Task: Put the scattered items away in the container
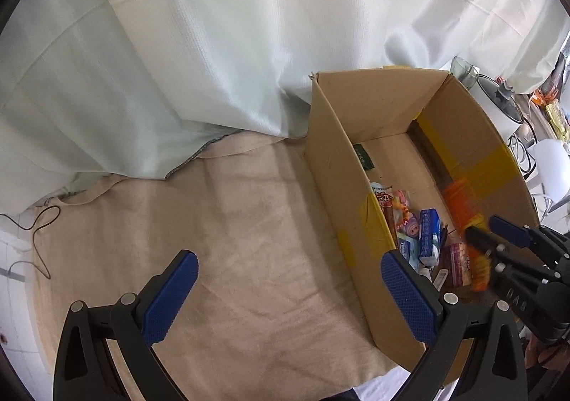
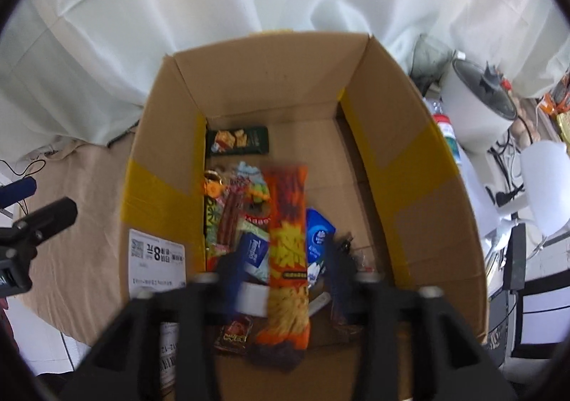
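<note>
As seen from the left wrist: left hand-held gripper (image 1: pixel 288 297) spread wide and empty over bare beige cloth (image 1: pixel 221 223), nothing scattered there; open brown cardboard box (image 1: pixel 338 166) alongside. From the right wrist: right hand-held gripper (image 2: pixel 283 276) parted above the box, long orange snack packet (image 2: pixel 288 240) between unpressing pads, over many boxed packets. Probably nearly done.

An open brown cardboard box (image 2: pixel 270 80) patched with yellow tape holds the snacks: a long orange packet (image 2: pixel 288 251) lies lengthwise mid-box, a dark green cracker packet (image 2: pixel 238 141) near its far wall, blue tissue packs (image 2: pixel 319 233) right of the orange packet
</note>
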The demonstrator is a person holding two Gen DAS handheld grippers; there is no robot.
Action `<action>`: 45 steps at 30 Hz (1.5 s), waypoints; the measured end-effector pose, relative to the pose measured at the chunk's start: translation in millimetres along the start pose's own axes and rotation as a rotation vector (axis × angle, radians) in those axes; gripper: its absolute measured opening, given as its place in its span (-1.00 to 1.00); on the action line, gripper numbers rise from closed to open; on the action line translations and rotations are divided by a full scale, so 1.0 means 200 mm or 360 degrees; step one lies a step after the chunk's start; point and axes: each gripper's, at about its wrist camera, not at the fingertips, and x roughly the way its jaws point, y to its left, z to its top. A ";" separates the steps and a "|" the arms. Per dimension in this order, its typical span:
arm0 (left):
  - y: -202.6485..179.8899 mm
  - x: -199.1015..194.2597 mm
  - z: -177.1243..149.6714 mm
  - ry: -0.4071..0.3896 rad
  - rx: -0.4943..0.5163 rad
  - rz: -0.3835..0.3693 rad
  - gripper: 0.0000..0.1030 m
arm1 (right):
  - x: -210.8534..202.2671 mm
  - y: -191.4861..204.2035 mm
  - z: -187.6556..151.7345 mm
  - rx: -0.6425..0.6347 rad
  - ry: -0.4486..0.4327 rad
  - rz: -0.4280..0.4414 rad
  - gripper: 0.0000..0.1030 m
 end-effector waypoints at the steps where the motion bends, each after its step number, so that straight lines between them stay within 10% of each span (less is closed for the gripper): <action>1: 0.00 0.00 0.00 -0.0001 -0.0002 0.0003 1.00 | -0.01 0.00 0.00 -0.0003 -0.0033 -0.0024 0.44; 3: 0.00 0.00 0.00 -0.0003 -0.0002 0.0009 1.00 | -0.01 0.00 -0.01 -0.0027 -0.0052 -0.0054 0.83; 7: 0.04 0.00 0.00 -0.0009 -0.0016 0.0018 1.00 | -0.02 -0.01 -0.02 -0.0008 -0.0067 -0.0065 1.00; 22: 0.28 -0.09 -0.03 -0.0090 -0.0091 0.0180 1.00 | -0.23 0.25 0.02 -0.0107 -0.0180 -0.0128 1.00; 45: 1.42 -0.57 -0.47 -0.0322 -0.0446 0.0443 1.00 | -0.50 1.42 0.01 -0.0304 -0.0405 0.0031 1.00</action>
